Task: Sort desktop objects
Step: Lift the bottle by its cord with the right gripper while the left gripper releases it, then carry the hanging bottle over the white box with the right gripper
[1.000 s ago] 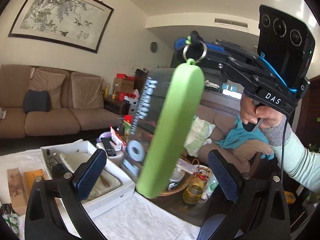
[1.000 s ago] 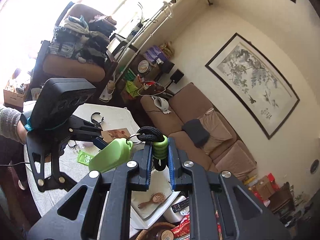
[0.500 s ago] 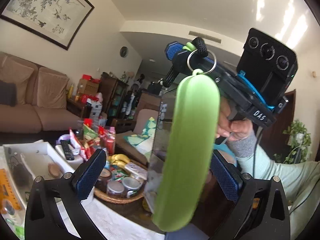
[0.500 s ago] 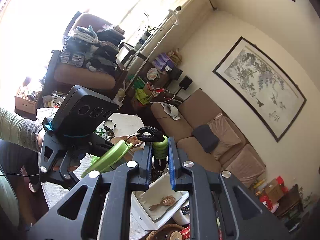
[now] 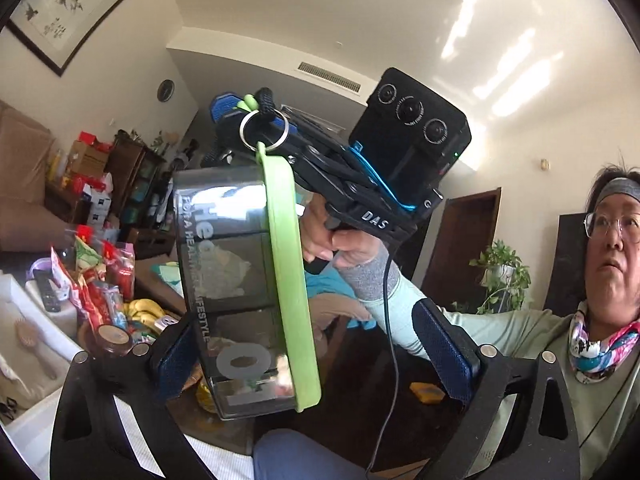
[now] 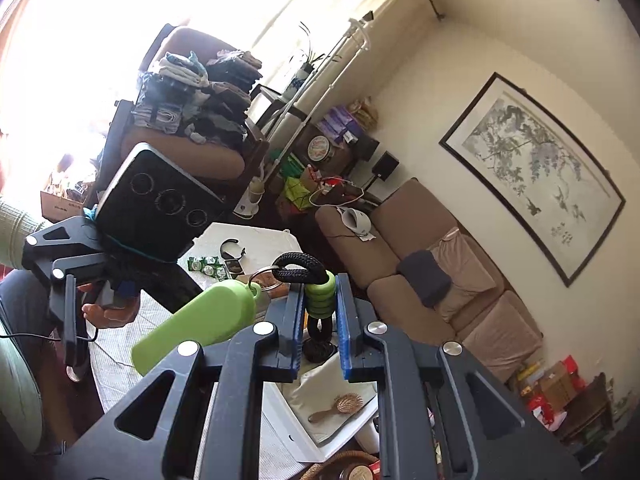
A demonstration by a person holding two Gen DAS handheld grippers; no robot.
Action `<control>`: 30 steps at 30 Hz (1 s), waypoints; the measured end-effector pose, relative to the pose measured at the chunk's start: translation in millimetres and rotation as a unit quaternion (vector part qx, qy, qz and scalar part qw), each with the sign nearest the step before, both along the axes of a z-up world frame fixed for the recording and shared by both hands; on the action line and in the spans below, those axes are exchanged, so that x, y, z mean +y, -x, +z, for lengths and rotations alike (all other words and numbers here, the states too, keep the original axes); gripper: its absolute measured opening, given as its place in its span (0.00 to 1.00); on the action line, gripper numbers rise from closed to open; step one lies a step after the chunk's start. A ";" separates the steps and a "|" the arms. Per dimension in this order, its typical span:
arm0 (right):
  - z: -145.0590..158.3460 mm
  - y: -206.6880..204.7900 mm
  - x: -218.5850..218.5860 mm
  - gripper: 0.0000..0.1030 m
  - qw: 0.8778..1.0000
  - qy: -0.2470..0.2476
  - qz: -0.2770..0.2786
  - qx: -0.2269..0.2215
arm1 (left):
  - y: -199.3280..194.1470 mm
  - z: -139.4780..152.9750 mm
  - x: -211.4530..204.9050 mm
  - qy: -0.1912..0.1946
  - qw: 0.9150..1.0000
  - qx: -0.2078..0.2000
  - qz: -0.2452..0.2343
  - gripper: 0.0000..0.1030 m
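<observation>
Two grippers face each other above the table. Our right gripper has its blue-padded jaws clamped on the ribbed green toggle of a black braided cord. From that cord a metal key ring carries the task's thing, a smoky transparent rectangular box with a lime-green lid, which hangs in the air well above the table.

Our left gripper points level at the box. Its jaws stand wide and are closing, with the lower end of the box between them. The left pad lies right at the box's clear side, though we cannot tell whether it touches; the other pad is well apart from the green lid.

Seen from the right wrist, the box tilts down to the left, in front of our left hand. Below it lies a white woven cloth over the table, and a white tray holds a wooden hairbrush. A brown sofa stands against the wall under a framed ink painting.
</observation>
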State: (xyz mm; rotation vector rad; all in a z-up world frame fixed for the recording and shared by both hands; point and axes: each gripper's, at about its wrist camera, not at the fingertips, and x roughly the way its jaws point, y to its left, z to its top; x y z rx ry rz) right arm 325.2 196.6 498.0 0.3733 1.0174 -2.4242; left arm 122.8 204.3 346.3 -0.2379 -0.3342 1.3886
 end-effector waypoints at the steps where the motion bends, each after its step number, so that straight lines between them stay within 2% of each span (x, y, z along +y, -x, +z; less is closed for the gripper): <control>1: -0.3 1.9 0.4 0.13 1.000 0.002 0.000 -0.002 | -2.7 -1.2 0.8 0.003 1.000 0.000 0.004 0.92; 3: -1.9 5.9 -1.6 0.13 1.000 -0.001 -0.002 0.000 | -6.0 -2.6 7.2 0.017 1.000 0.003 0.022 0.88; 5: -7.4 9.9 -5.2 0.13 1.000 -0.015 -0.006 0.005 | -6.3 -0.4 15.1 0.043 0.997 0.009 0.064 0.88; 7: -12.5 15.0 -6.8 0.13 1.000 -0.018 -0.010 -0.003 | -4.0 1.0 21.0 0.067 0.994 0.016 0.083 0.88; 9: -16.5 18.7 -7.0 0.13 1.000 -0.013 -0.008 -0.014 | -0.6 1.4 25.5 0.092 0.989 0.027 0.115 0.88; 11: -21.7 24.2 -8.2 0.13 1.000 -0.017 -0.014 -0.020 | 9.5 1.0 30.7 0.123 0.979 0.025 0.162 0.88; 12: -24.7 28.5 -8.7 0.13 0.999 -0.020 -0.021 -0.025 | 14.4 0.0 32.3 0.139 0.973 0.023 0.184 0.82; 13: -27.7 33.4 -8.7 0.13 0.999 -0.023 -0.030 -0.030 | 19.1 -1.1 33.3 0.154 0.966 0.024 0.205 0.69; 14: -30.5 38.5 -7.9 0.13 0.998 -0.025 -0.039 -0.035 | 24.5 -2.9 34.4 0.173 0.957 0.023 0.232 0.33; 15: -32.8 43.4 -6.8 0.13 0.998 -0.026 -0.047 -0.040 | 30.0 -5.1 35.7 0.199 0.942 0.022 0.268 0.21; 16: -34.9 48.0 -5.0 0.13 0.997 -0.027 -0.053 -0.044 | 33.6 -7.1 36.0 0.222 0.930 0.022 0.294 0.19; 17: -37.2 52.1 -3.3 0.13 0.997 -0.026 -0.057 -0.048 | 37.1 -9.6 36.5 0.233 0.925 0.020 0.298 0.19; 19: -41.5 58.4 -1.4 0.13 0.996 -0.027 -0.060 -0.053 | 37.7 -13.7 36.3 0.233 0.928 0.022 0.290 0.19; 21: -44.9 64.0 0.7 0.13 0.996 -0.027 -0.064 -0.056 | 37.9 -17.7 39.4 0.244 0.924 0.028 0.294 0.19; 27: -57.1 80.0 9.8 0.13 0.994 -0.027 -0.077 -0.070 | 48.6 -26.9 43.2 0.257 0.918 0.013 0.303 0.19; 30: -61.2 84.6 16.1 0.13 0.994 -0.021 -0.085 -0.072 | 55.0 -30.5 43.8 0.263 0.911 0.011 0.319 0.21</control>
